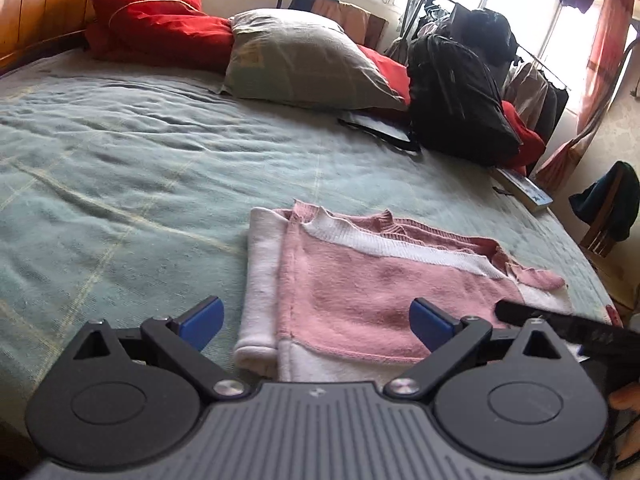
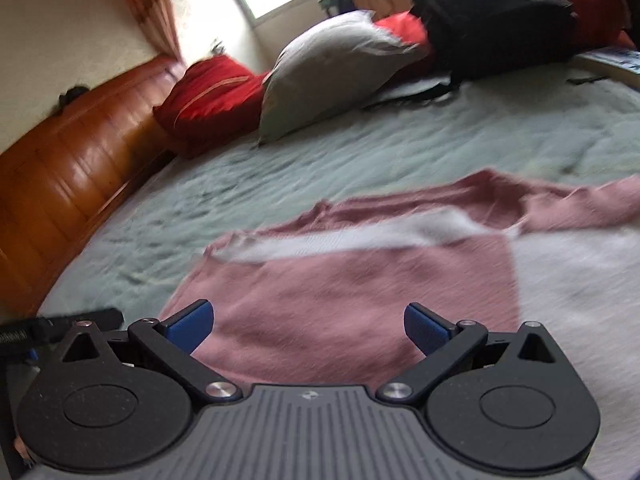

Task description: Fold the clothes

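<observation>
In the left wrist view, the left tool point(image 1: 316, 322) hovers low over the bed point(image 1: 120, 160) with its blue pads spread wide and nothing between them. Just ahead lies the pink-and-white sweater point(image 1: 360, 280), partly folded and flat on the green bedspread, its white sleeve point(image 1: 260, 276) doubled along the near-left edge. The knit looks soft, light and limp; it would likely sag and stretch if lifted by one point, so a pinch through the doubled layers at a corner or along the folded edge seems the safest hold. A dark bar at the right edge is probably part of the other tool, though it is cut off. In the right wrist view, the right tool point(image 2: 308, 326) also stands open and empty, directly above the pink panel of the sweater point(image 2: 340, 292). This view is blurred, so the hem, the seams and the garment's right end, which runs out of frame, are hard to make out.
</observation>
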`<action>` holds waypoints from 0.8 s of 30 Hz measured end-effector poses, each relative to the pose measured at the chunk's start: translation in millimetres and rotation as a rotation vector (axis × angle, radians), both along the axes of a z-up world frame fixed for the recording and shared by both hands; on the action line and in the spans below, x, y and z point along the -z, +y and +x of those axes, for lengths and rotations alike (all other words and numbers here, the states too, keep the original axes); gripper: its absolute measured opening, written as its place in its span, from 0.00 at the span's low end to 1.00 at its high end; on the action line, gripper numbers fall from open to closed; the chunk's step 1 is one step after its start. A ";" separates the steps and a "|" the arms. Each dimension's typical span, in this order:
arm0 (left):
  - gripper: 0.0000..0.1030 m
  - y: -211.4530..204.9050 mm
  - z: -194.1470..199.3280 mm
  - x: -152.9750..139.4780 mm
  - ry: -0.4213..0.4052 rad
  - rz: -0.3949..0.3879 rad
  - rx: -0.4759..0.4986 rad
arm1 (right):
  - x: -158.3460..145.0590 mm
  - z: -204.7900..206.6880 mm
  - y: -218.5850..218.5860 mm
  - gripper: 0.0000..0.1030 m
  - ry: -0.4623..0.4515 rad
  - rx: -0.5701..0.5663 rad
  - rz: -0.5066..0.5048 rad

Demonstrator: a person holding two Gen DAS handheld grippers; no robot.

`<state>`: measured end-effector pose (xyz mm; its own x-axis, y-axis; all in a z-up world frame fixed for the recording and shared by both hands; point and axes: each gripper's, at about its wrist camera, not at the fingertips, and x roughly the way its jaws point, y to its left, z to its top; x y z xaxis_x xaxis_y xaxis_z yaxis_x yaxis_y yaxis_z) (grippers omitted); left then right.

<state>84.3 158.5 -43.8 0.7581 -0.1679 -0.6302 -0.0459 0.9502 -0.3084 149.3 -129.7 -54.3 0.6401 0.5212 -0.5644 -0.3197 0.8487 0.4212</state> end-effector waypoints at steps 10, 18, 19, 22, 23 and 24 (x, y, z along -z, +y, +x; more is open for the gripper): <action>0.96 16.7 7.8 10.9 0.003 -0.060 0.011 | -9.3 15.5 12.7 1.00 0.020 0.013 0.018; 0.96 26.3 12.1 17.0 0.004 -0.122 0.031 | 9.4 44.3 23.0 1.00 0.093 0.074 0.027; 0.96 26.9 13.5 18.4 0.009 -0.122 0.032 | 10.0 46.8 23.4 1.00 0.089 0.077 0.023; 0.96 28.2 18.3 23.0 0.026 -0.120 0.035 | 11.1 59.4 25.9 1.00 0.088 0.085 0.014; 0.96 28.7 19.8 24.6 0.031 -0.122 0.037 | 11.2 64.4 27.3 1.00 0.086 0.092 0.008; 0.96 29.6 20.9 25.8 0.034 -0.124 0.037 | 11.8 68.8 28.2 1.00 0.083 0.097 0.005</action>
